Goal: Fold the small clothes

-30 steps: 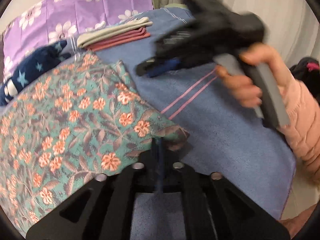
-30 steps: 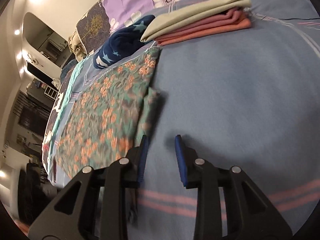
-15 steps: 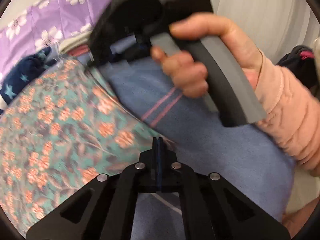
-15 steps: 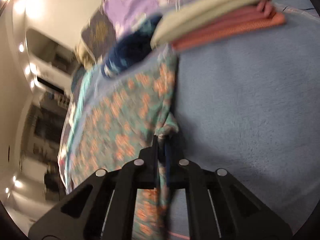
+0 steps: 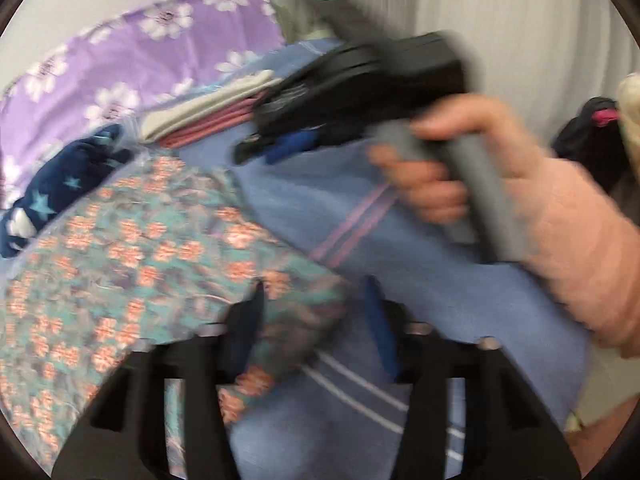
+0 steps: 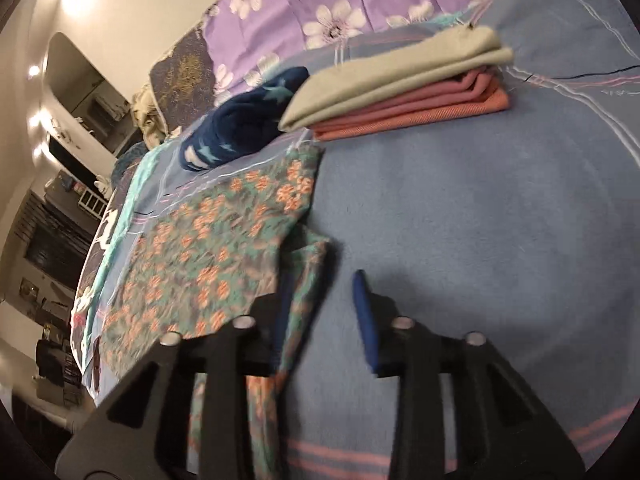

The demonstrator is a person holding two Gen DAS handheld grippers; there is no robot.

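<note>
A teal cloth with orange flowers (image 5: 132, 256) lies folded on the blue blanket (image 5: 460, 292), left of middle. My left gripper (image 5: 316, 320) is open, its jaws apart over the cloth's near right corner. My right gripper (image 6: 320, 304) is open too, with the cloth's (image 6: 208, 256) folded right edge lying between its jaws. The right gripper also shows in the left wrist view (image 5: 280, 144), held in a hand above the blanket.
A stack of folded beige and pink clothes (image 6: 404, 88) sits at the back. A navy garment with stars (image 6: 240, 128) lies left of it. A purple flowered pillow (image 5: 120, 68) is behind. A curtain (image 5: 520, 20) hangs on the right.
Both grippers were shut on the floral cloth half a second ago and have now opened. The right gripper has drawn back toward the far side.
</note>
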